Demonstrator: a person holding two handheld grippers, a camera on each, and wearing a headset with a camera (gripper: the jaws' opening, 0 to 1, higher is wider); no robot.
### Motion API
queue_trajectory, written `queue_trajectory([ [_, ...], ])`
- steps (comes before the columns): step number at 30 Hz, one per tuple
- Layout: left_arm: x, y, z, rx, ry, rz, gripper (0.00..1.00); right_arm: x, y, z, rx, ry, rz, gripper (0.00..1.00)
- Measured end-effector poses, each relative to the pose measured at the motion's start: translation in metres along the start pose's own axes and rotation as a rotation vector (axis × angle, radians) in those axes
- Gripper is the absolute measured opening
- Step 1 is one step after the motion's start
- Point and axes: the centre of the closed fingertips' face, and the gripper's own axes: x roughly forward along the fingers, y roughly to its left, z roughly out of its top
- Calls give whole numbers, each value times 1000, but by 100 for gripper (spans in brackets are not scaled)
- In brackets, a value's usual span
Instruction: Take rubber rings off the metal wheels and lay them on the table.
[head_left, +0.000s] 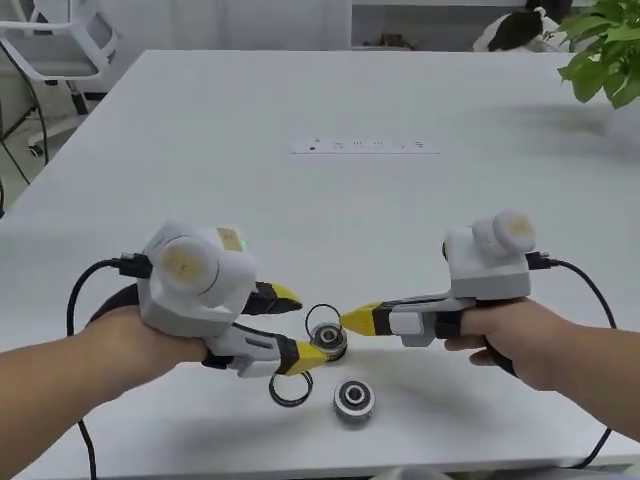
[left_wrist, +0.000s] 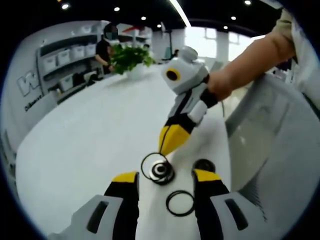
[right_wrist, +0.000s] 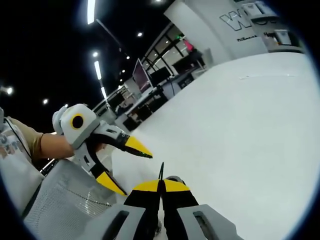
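Note:
A metal wheel (head_left: 329, 341) (left_wrist: 160, 171) lies on the white table (head_left: 330, 210) between both grippers. A thin black rubber ring (head_left: 322, 316) (left_wrist: 151, 165) stands half lifted off it. My right gripper (head_left: 352, 320) (right_wrist: 161, 186) (left_wrist: 167, 145) is shut on that ring, whose edge shows as a black line (right_wrist: 161, 172) between the yellow tips. My left gripper (head_left: 300, 327) (left_wrist: 165, 176) is open, its jaws on either side of the wheel, the near jaw close against it. A second wheel (head_left: 353, 396) (left_wrist: 204, 165) and a loose ring (head_left: 290, 388) (left_wrist: 180, 203) lie nearer the front edge.
A flush socket panel (head_left: 365, 146) sits in the table's middle, farther back. A green plant (head_left: 605, 50) (left_wrist: 129, 55) stands at the far right corner and an office chair (head_left: 60, 40) off the far left. Cables trail from both grippers toward the front edge.

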Motion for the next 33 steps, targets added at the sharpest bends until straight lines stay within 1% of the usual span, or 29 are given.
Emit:
queue_trajectory([
  [7, -17, 0, 4, -34, -41, 13, 50, -1, 5, 6, 0, -14, 22, 0],
  [12, -29, -2, 6, -42, -58, 23, 54, 0, 11, 8, 0, -18, 33, 0],
  [13, -34, -2, 6, -49, -66, 27, 55, 0, 13, 9, 3, -21, 39, 0],
  [17, -45, -1, 5, -65, -82, 42, 57, 1, 18, 10, 2, -23, 51, 0],
  [20, -53, -1, 1, -82, -87, 52, 59, 3, 22, 10, 4, -23, 62, 0],
  [27, -65, -3, -12, -96, -75, 71, 61, 10, 33, 9, 1, -17, 86, 0],
  [30, -70, -2, -16, -97, -70, 83, 62, 14, 37, 8, 4, -11, 96, 0],
  [33, -76, -2, -18, -107, -74, 92, 63, 17, 40, 6, 5, -4, 104, 0],
])
